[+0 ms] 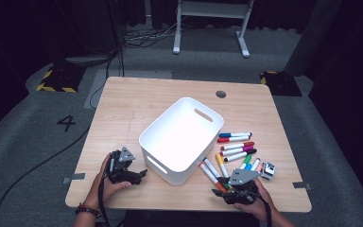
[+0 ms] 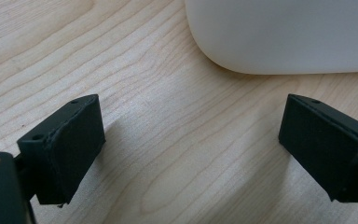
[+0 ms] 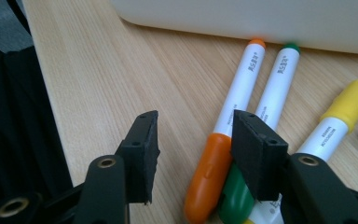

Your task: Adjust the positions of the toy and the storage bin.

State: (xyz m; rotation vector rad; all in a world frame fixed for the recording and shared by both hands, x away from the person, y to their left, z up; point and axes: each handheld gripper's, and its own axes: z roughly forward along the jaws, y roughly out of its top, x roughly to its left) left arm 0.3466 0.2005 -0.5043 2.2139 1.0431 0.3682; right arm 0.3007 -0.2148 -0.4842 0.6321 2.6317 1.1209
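Black left gripper [image 1: 139, 174] sits on the near-left of the wooden table [image 1: 123, 113], just beside the near-left corner of the white plastic bin [image 1: 179, 137]. In the left gripper view its jaws stand wide apart with bare wood between them and the bin corner [image 2: 279, 37] ahead and to the right. It holds nothing and touches nothing I can see.

Markers lie in a loose cluster on the table right of the bin, near the right hand. The right gripper [image 1: 221, 191] is at the near end of that cluster, so it's clearly the nearer tool for the pick.

Key relation, from the right gripper view: the orange marker [image 3: 223, 154] lies with its long axis running away from the gripper toward the bin wall [image 3: 261, 23], roughly along the jaw direction, not across it. Its orange cap end is between the jaws, tight against the right one. The left jaw is apart from it with a gap of bare wood. The green marker [image 3: 275, 88] lies parallel, just beside the orange one, its near end tucked under the right jaw; a yellow-capped marker [image 3: 342, 109] lies further right.

Right jaws are about half open and not pinching anything yet. My read: closing should catch the orange cap, with some risk of nudging the green one.
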